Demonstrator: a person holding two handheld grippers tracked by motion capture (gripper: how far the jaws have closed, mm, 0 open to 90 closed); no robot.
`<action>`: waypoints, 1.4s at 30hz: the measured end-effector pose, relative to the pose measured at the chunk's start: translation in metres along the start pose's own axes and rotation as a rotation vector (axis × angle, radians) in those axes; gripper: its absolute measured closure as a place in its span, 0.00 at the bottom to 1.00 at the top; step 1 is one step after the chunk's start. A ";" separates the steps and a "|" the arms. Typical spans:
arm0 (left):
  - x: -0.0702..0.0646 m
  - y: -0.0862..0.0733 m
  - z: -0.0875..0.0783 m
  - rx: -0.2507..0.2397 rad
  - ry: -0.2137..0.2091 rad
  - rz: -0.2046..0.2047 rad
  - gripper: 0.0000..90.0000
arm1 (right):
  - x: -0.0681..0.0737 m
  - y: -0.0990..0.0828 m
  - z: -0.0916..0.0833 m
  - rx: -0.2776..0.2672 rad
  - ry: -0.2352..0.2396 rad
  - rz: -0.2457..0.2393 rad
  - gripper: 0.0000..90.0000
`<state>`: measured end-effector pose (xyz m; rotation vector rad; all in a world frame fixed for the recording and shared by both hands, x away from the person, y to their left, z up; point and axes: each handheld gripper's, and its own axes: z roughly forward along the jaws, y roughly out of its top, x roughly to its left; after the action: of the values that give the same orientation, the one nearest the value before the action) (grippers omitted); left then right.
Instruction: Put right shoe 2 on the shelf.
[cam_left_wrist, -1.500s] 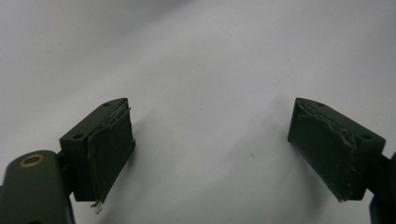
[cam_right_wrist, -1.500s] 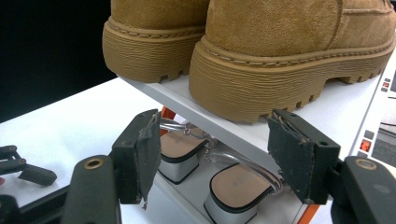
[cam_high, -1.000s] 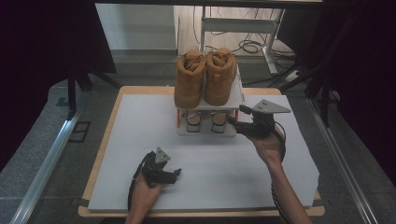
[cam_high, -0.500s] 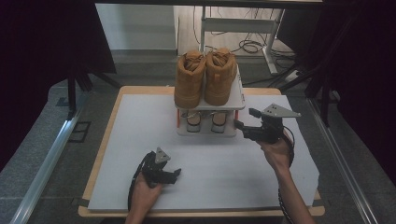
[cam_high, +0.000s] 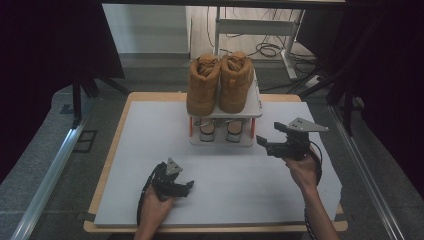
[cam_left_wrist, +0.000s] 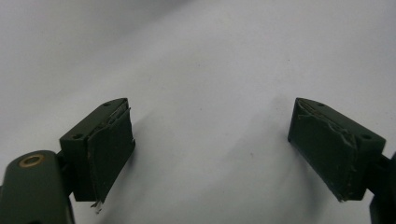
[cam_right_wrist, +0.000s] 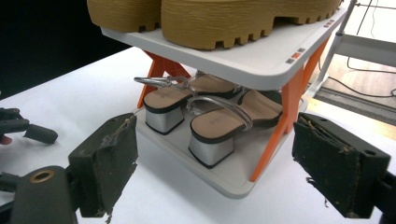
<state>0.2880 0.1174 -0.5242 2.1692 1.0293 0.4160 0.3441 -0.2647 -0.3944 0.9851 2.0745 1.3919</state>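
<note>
Small two-tier shoe rack (cam_high: 252, 107) at the far middle of the white bench (cam_high: 150, 130), white shelves on orange legs. On the upper shelf, a pair of tan boots (cam_high: 220, 82) side by side, heels and lugged soles toward the near edge. On the lower shelf, a pair of block-heeled sandals (cam_right_wrist: 210, 123) with clear straps and silver heels (heels outward, toward the right gripper view), side by side and nearly touching. Right gripper (cam_high: 263, 142) held above the bench just to the right of the rack, level with the lower shelf, pointing left at it, close to the shelf corner but not touching; jaws wide apart, having just been opening, nothing between the pads. In the right gripper view, both frayed black pads (cam_right_wrist: 109, 165) either side of the rack's near corner, the sandals straight ahead and clear of them. Left gripper (cam_high: 186, 187) low at the near left of the bench, well apart from the rack, pointing right; jaws apart, with bare white surface between them in the left gripper view. Person's hands and forearms coming in from the near edge, a cable trailing from each gripper.
</note>
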 end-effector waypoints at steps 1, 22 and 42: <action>0.000 0.000 0.000 0.000 0.000 0.000 0.15 | -0.001 -0.003 -0.003 0.001 -0.004 0.001 0.15; 0.000 0.000 0.000 0.001 0.001 0.000 0.15 | -0.016 -0.029 -0.029 0.040 -0.065 0.023 0.09; 0.000 0.000 0.000 0.004 0.001 0.004 0.15 | -0.030 -0.064 -0.050 0.124 -0.125 0.034 0.00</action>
<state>0.2878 0.1176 -0.5239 2.1750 1.0279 0.4172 0.3085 -0.3326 -0.4350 1.1320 2.0801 1.1977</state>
